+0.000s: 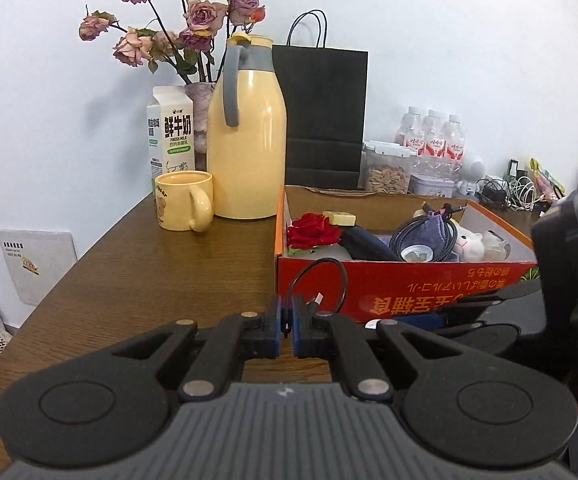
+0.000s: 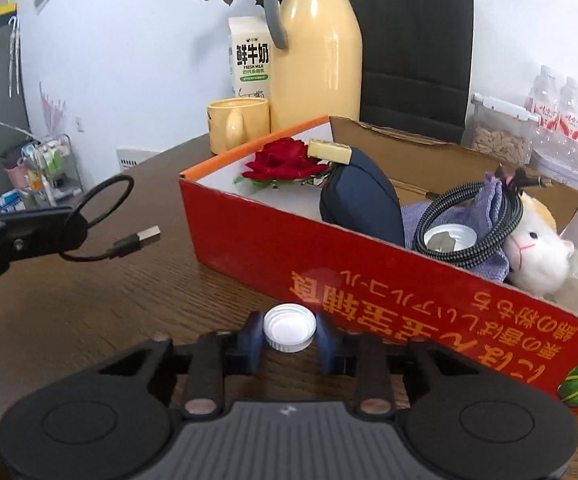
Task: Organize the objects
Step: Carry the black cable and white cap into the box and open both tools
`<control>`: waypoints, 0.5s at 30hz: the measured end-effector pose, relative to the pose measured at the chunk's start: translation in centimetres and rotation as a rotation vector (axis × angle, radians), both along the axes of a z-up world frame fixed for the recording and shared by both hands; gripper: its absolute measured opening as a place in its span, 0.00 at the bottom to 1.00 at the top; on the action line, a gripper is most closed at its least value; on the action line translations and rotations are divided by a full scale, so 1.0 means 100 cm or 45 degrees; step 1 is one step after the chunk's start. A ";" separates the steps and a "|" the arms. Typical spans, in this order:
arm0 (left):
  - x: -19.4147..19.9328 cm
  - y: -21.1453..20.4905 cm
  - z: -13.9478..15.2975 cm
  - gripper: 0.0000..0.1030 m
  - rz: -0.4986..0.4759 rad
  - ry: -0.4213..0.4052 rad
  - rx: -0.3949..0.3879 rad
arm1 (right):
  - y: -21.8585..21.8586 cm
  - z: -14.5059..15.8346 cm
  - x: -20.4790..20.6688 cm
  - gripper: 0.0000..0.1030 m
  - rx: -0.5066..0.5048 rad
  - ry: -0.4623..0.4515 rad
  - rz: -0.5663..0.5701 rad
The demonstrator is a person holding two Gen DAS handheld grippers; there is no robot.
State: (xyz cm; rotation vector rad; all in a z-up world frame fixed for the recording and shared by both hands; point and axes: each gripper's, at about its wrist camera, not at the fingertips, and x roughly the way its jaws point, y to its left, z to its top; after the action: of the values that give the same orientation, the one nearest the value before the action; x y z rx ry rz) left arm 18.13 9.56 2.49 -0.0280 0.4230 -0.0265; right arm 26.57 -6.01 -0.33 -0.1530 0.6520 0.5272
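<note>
Dark brown wood-grain tabletop [image 1: 129,272], set against a plain white wall; contents listed from the grippers outward.

Left gripper [image 1: 285,326]: blue-padded jaws clenched on a thin black USB cable [image 1: 321,276], whose loop arcs up ahead of the fingers with the metal plug hanging free (the side-on right wrist view shows the same loop and plug above the table).

Right gripper [image 2: 289,338]: jaws either side of a white ribbed plastic bottle cap [image 2: 289,327], open side up; the blurred pads appear to touch its rim, the cap thus grasped, just before the box's near wall.

Red and orange cardboard box [image 2: 329,264] with upside-down printed lettering, holding: red fabric rose [image 2: 285,160], small pale yellow block [image 2: 329,151], dark navy pouch [image 2: 363,200], coiled braided grey-black cable [image 2: 469,220] on a lilac cloth, white plush toy [image 2: 537,252].

Behind the box: pale yellow ceramic mug [image 1: 185,202], tall yellow thermos jug with grey handle [image 1: 247,132], white milk carton [image 1: 171,132], vase of faded pink roses [image 1: 193,24], black paper bag [image 1: 323,108], clear seed-filled container [image 1: 387,168], pack of bottled drinks [image 1: 433,138].
</note>
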 end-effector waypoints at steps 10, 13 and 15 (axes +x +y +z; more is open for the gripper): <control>0.018 -0.024 0.026 0.06 -0.074 -0.108 0.026 | -0.041 0.053 -0.026 0.26 0.152 -0.245 -0.015; 0.029 -0.039 0.036 0.06 -0.099 -0.144 0.044 | -0.055 0.067 -0.021 0.26 0.158 -0.312 -0.062; 0.037 -0.049 0.042 0.06 -0.111 -0.163 0.054 | -0.065 0.073 -0.015 0.26 0.162 -0.344 -0.099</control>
State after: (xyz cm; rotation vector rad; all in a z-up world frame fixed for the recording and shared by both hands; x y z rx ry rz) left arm 21.87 4.69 6.71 0.0340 0.2961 -0.1048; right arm 25.03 -12.50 6.99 -0.0767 0.3587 0.4617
